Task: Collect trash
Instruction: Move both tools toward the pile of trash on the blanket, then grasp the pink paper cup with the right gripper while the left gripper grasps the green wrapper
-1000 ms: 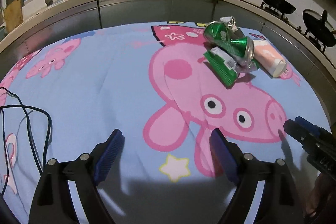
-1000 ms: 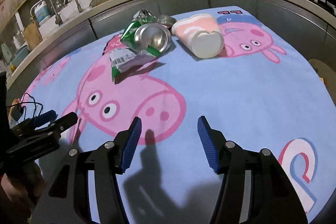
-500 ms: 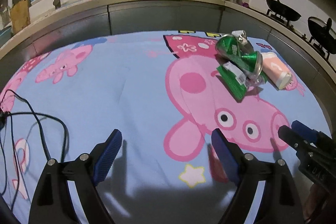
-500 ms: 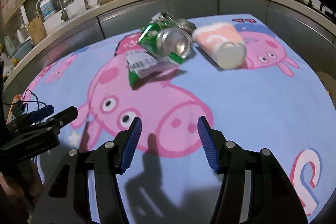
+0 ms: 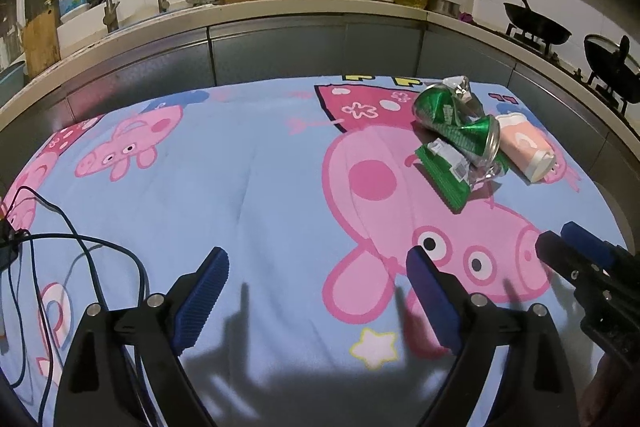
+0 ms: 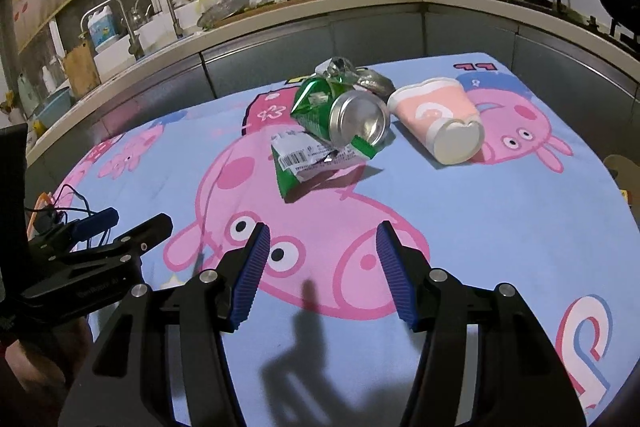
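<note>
- Closest in, left gripper (image 5: 316,291) hanging over bare blue cloth (image 5: 256,187), jaws spread wide, nothing between them
- Same deal with the right gripper (image 6: 320,263): jaws apart, empty, aimed up the cloth toward the pile, so probably the one lined up for the first grab
- Both held low and level over the table, side by side, each tip poking into the other's view, looks like a ready pose before anything gets picked
- Black cable (image 5: 80,247) looping on the cloth by the left gripper, just rig wiring by the look of it, not trash
- Further out, all the trash bunched on the far right part of the cloth, well apart from both grippers
- Green wrapper (image 6: 312,163) lying flat at the front of the pile, barcode side up, one end tucked under the can, so pulling it first might roll the can
- Crushed green can (image 6: 348,115) on its side, resting on the wrapper, shiny bottom facing the right camera
- Pink cup (image 6: 436,119) tipped over just right of the can, nearly touching it, rounded side up so likely to roll if nudged
- Crumpled foil bit (image 6: 340,67) behind the can, mostly hidden
- No bin or bag visible in either view, so can't tell where the stuff goes
- Farthest back, kitchen counter (image 5: 280,15) with sink, bottles and pans on the stove
</note>
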Demonstrator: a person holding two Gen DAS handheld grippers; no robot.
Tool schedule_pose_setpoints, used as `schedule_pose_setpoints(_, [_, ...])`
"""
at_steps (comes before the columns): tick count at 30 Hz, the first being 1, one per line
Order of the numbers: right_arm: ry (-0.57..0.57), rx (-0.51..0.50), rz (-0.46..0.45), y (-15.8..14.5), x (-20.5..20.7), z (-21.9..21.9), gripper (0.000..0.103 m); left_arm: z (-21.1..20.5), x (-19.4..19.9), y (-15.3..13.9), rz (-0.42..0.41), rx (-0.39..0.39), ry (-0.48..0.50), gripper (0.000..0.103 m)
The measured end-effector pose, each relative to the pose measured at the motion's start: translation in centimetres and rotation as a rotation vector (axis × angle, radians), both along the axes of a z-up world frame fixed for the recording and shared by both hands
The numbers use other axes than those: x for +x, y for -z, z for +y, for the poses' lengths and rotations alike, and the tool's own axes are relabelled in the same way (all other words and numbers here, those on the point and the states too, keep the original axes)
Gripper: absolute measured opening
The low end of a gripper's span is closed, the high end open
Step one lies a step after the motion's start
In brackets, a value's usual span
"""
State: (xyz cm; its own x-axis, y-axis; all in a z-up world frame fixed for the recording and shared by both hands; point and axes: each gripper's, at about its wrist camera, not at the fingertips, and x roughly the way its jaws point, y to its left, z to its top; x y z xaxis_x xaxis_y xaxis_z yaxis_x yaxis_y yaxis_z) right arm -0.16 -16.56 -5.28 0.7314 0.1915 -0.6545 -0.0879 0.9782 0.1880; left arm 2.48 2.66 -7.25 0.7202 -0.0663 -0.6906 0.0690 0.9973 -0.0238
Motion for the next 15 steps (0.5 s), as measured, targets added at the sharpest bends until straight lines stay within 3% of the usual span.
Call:
schedule_pose_setpoints(9, [-0.013, 0.012, 0.028, 0.5, 0.3, 0.8, 0.055, 0.5, 0.1, 0.0, 0.003, -0.009, -0.007, 0.09])
schedule_pose_setpoints(15, [0.016, 0.037, 0.017, -0.8, 1.8, -0.9, 0.055, -0.5, 1.3, -1.7, -0.027, -0.035, 0.053, 0.09])
